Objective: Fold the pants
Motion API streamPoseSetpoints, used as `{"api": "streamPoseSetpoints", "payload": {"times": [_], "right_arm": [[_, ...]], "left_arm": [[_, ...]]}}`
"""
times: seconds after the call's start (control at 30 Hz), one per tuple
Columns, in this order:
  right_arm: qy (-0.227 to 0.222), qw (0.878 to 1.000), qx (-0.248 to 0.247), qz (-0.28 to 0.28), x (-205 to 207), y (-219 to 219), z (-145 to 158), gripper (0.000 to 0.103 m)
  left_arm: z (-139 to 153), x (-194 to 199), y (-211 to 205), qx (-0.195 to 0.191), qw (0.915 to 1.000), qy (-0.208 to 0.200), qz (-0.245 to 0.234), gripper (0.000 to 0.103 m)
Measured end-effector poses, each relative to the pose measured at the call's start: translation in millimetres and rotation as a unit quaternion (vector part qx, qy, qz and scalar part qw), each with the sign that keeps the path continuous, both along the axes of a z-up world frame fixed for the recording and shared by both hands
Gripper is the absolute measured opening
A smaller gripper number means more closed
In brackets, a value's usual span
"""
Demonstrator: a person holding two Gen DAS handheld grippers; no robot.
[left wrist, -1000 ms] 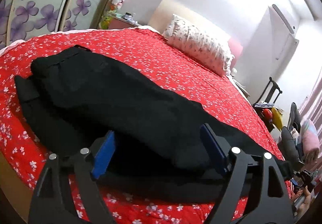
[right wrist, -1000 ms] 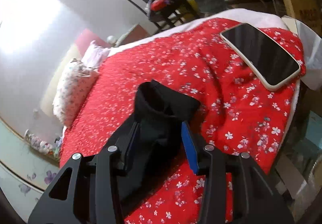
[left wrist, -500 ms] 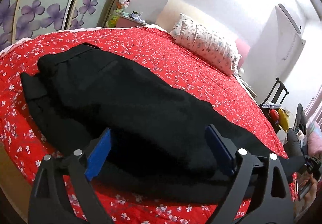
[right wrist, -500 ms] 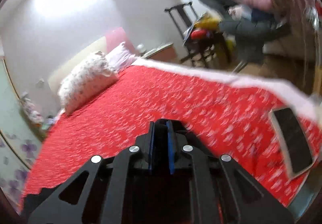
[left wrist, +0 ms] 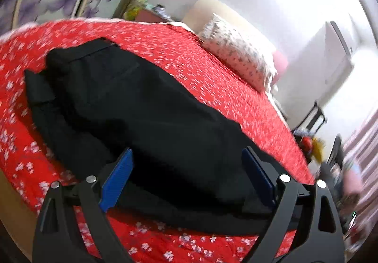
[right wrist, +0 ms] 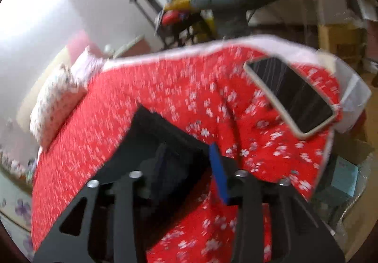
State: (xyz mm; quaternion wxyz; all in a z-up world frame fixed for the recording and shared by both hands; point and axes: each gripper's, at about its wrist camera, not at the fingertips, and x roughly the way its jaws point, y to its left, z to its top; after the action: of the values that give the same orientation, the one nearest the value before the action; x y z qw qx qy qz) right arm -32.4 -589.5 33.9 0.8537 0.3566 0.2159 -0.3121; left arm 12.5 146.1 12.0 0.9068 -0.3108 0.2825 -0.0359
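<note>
Black pants lie lengthwise on a red floral bed cover, waistband at the far left. My left gripper is open, its blue pads wide apart over the near edge of the pants. In the right wrist view, the leg end of the pants lies on the cover. My right gripper is open, with the hem between its jaws; the left pad is dark and partly hidden by cloth. The view is blurred.
A phone lies on the bed corner at the right. A floral pillow sits at the bed's head. A chair with clothes stands beyond the bed. The bed's near edge drops off at lower left.
My right gripper was shut on the pants' leg end half a second ago; now its jaws stand apart and the view has swung back toward the phone. My left gripper shifted slightly, still open.
</note>
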Motion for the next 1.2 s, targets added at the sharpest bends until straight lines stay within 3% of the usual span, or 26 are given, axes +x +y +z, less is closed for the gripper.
{"api": "streamPoseSetpoints", "payload": {"times": [0.1,0.23,0.33,0.43,0.53,0.8,0.87,0.93,1.07,1.2], "right_arm": [[-0.075,0.997,-0.009,0.001,-17.3,36.3,16.8,0.045],[-0.152,0.984,-0.012,0.087,-14.3,96.8,20.6,0.054],[-0.126,0.974,-0.053,0.179,11.7,137.5,24.6,0.054],[-0.114,0.965,-0.1,0.213,26.3,161.1,33.1,0.057],[-0.109,0.958,-0.114,0.241,34.3,171.9,34.6,0.062],[-0.086,0.949,-0.123,0.278,36.6,186.5,29.3,0.062],[-0.084,0.948,-0.128,0.28,37.1,188.4,29.1,0.064],[-0.082,0.948,-0.128,0.281,39.2,188.0,29.1,0.064],[-0.078,0.947,-0.128,0.285,40.1,190.2,28.2,0.064],[-0.082,0.945,-0.126,0.292,38.9,191.2,28.0,0.064]], "left_arm": [[0.3,-1.0,33.6,-0.057,0.9981,0.008,0.022,0.09],[3.7,5.4,69.1,-0.106,0.9933,0.019,0.042,0.087],[2.3,17.2,81.9,-0.137,0.9891,0.043,0.032,0.082],[-9.8,22.5,85.3,-0.169,0.9823,0.076,0.028,0.077],[-21.3,17.0,82.7,-0.194,0.9764,0.091,0.031,0.076],[-30.2,36.3,96.2,-0.219,0.9685,0.099,0.065,0.071],[-32.4,42.7,102.3,-0.219,0.9665,0.107,0.079,0.054],[-30.6,45.0,105.0,-0.2,0.9681,0.121,0.089,0.014],[-9.9,28.0,102.4,-0.15,0.9809,0.094,0.08,0.01],[8.7,8.2,97.5,-0.128,0.9869,0.075,0.064,0.008]]}}
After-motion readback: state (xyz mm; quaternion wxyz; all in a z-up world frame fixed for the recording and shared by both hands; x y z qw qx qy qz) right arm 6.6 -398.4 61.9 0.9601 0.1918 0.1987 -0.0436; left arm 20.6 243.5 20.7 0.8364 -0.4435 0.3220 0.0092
